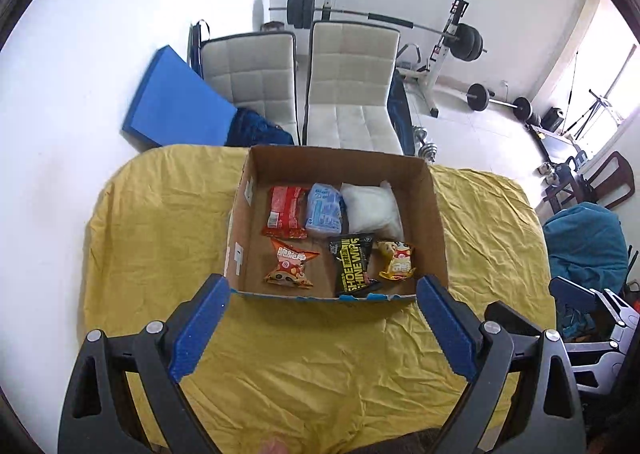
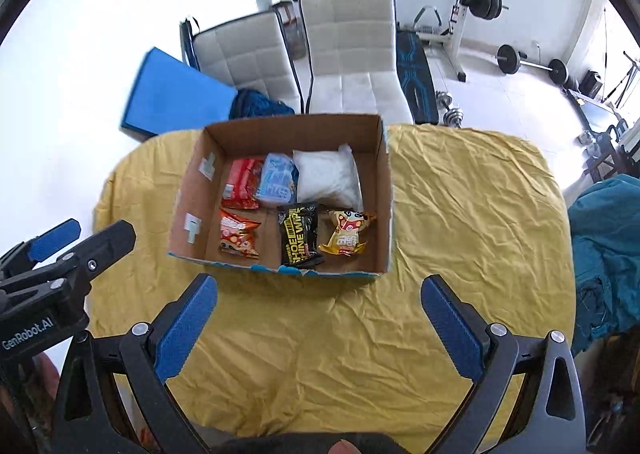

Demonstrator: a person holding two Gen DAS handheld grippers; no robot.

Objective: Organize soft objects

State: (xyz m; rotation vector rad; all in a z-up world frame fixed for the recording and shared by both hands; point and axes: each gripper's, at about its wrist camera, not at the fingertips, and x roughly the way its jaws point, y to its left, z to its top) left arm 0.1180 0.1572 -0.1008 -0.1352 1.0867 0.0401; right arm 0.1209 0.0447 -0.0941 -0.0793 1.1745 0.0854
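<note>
A: What takes up most of the scene?

B: The worktop (image 1: 320,354), draped in a crumpled yellow cloth (image 2: 460,213) that is creased all over. On it sits an open cardboard box (image 1: 434,213), brown inside, with a ragged blue near edge.

A: And the soft things?

B: All six lie in the box. The back row holds a white plastic pouch (image 1: 372,209), puffy and the largest, on the right, a pale blue packet (image 1: 324,209) touching it, and a red wrapper (image 1: 285,211) on the left. The front row has a black pack of shoe wipes (image 1: 354,264) in the middle, an orange snack bag (image 1: 290,264) on the left, and a small yellow snack bag (image 1: 397,260) on the right.

A: Where are the grippers?

B: The left gripper (image 1: 324,290) hangs over the cloth just short of the box's near edge, its ribbed blue fingers (image 1: 200,330) spread wide and empty, framing the front row. The right gripper (image 2: 320,286) sits a little further back, fingers (image 2: 452,326) equally wide apart, holding nothing.

A: Does either view add anything?

B: The right view catches the left gripper from the side at its left edge, with "GenRobot.AI" lettering. The left view shows the right gripper at its right edge.
</note>
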